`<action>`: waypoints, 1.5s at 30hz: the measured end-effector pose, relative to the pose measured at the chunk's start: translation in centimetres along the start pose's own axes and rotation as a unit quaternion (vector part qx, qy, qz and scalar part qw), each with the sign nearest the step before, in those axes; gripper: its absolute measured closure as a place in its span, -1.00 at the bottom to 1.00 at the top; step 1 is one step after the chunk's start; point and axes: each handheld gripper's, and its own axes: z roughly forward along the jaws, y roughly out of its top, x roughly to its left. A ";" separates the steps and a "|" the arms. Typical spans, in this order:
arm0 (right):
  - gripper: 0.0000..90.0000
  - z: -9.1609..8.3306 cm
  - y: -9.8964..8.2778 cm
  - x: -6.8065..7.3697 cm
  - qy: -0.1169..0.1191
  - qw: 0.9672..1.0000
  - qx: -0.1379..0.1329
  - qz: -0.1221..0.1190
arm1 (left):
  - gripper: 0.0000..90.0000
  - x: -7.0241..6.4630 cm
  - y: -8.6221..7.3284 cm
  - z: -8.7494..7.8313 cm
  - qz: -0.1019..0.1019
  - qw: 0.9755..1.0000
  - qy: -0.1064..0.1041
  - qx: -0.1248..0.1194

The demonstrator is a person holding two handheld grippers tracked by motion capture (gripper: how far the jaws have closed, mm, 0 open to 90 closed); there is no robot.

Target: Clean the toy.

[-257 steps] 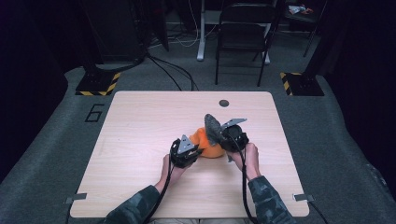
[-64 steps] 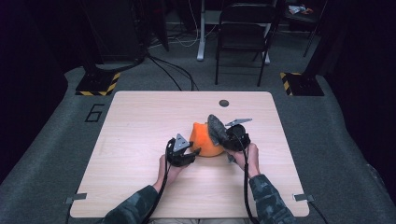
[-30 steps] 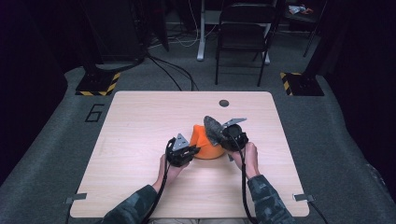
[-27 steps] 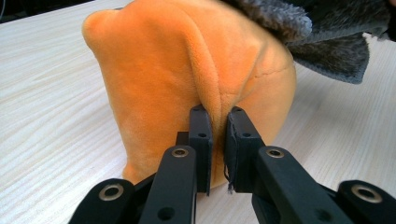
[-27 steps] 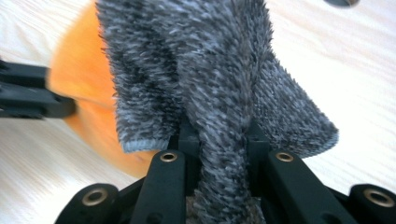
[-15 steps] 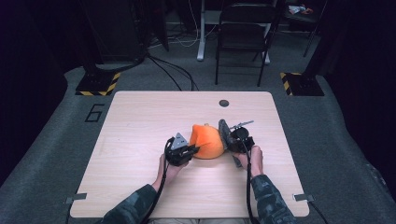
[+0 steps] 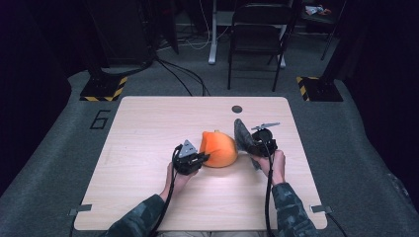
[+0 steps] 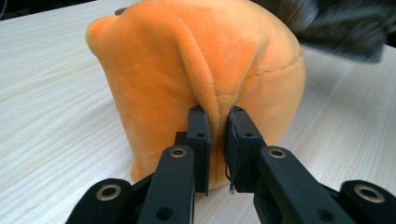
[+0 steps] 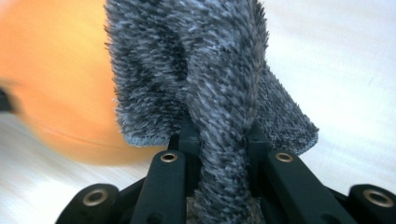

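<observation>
An orange plush cover [image 7: 217, 148] sits near the middle of the wooden table [image 7: 148, 123]. My left gripper [image 7: 199, 158] is at its left side, shut on a pinched fold of the orange plush [image 8: 187, 70]; in the left gripper view the left gripper [image 8: 217, 116] squeezes that fold between its pads. Just right of the plush, my right gripper [image 7: 250, 144] holds a grey fuzzy cloth [image 7: 242, 132] upright. In the right gripper view the right gripper [image 9: 223, 133] is shut on the grey cloth [image 9: 205, 70], with the orange plush [image 9: 56, 79] blurred behind at the left.
A small dark round grommet [image 7: 237, 109] is set in the table near its far edge. Beyond the table stands a black chair [image 7: 257, 34], with cables on the grey floor. Both forearms come in over the near edge.
My right gripper has carried the grey cloth to the right, off the orange plush that it was against. The left gripper has kept its pinch in place.
</observation>
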 end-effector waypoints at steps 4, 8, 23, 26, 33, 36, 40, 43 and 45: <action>0.68 -0.1 0.7 2.9 0.027 0.999 0.006 -0.039 | 0.79 -0.1 0.0 0.0 -0.002 1.000 0.003 -0.001; 0.68 1.5 0.3 3.8 0.009 0.998 0.027 -0.061 | 0.67 -0.2 0.1 -0.1 0.003 1.000 0.005 -0.002; 0.68 1.6 0.1 2.5 0.002 0.999 0.016 -0.046 | 0.75 -0.8 0.0 0.6 0.025 0.999 0.030 0.007; 0.68 1.1 0.4 2.6 -0.007 0.998 0.008 -0.054 | 0.79 -0.9 0.3 0.3 0.020 1.000 0.023 0.008; 0.68 -1.6 2.0 6.7 -0.004 0.993 -0.039 -0.112 | 0.79 -2.7 0.9 0.1 0.033 0.999 -0.003 0.013; 0.67 -1.6 2.1 8.1 -0.015 0.989 -0.041 -0.143 | 0.79 -3.0 0.8 0.2 0.035 0.999 -0.002 0.011; 0.67 0.1 1.6 9.0 -0.047 0.986 -0.016 -0.161 | 0.78 -2.6 0.6 0.5 0.036 0.999 -0.001 0.020; 0.67 0.6 1.4 8.6 -0.060 0.984 -0.006 -0.170 | 0.78 -2.2 0.5 0.6 0.031 0.999 0.001 0.017; 0.67 0.6 1.3 8.3 -0.066 0.984 0.000 -0.167 | 0.78 -2.0 0.4 0.6 0.026 1.000 0.000 0.018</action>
